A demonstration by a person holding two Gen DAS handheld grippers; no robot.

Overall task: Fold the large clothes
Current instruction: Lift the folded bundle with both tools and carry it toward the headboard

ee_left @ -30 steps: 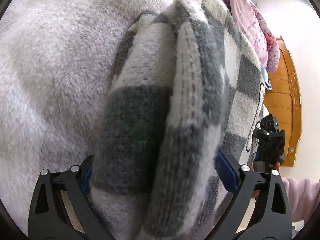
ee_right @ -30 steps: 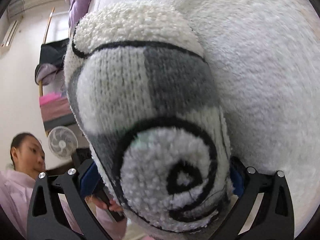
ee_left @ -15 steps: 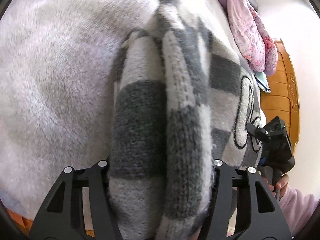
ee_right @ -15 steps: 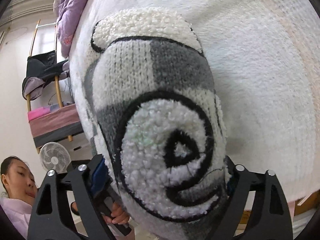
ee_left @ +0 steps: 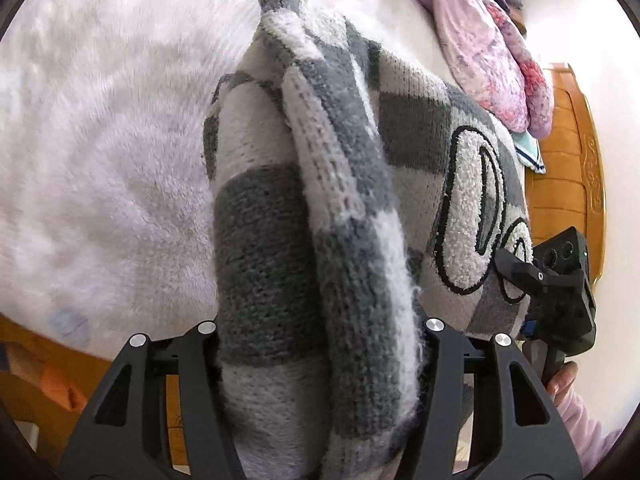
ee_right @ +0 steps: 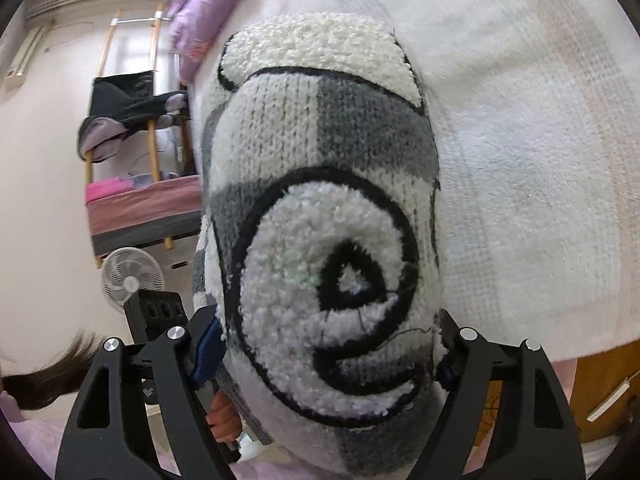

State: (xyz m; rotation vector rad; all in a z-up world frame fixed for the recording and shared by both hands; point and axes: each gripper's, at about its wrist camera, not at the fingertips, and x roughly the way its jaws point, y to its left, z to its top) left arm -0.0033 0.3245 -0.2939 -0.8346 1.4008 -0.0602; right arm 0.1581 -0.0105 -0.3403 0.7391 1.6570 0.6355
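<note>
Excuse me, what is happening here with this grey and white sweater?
A person holds a gripper in each hand, and both have bunched folds of a checkered sweater between their fingers. The left gripper is clamped on a thick gathered edge. The right gripper has the part with the fluffy letter "e", and its jaws are closing on it. The rest of the sweater lies on a white blanket on a bed. No fold is finished yet.
</note>
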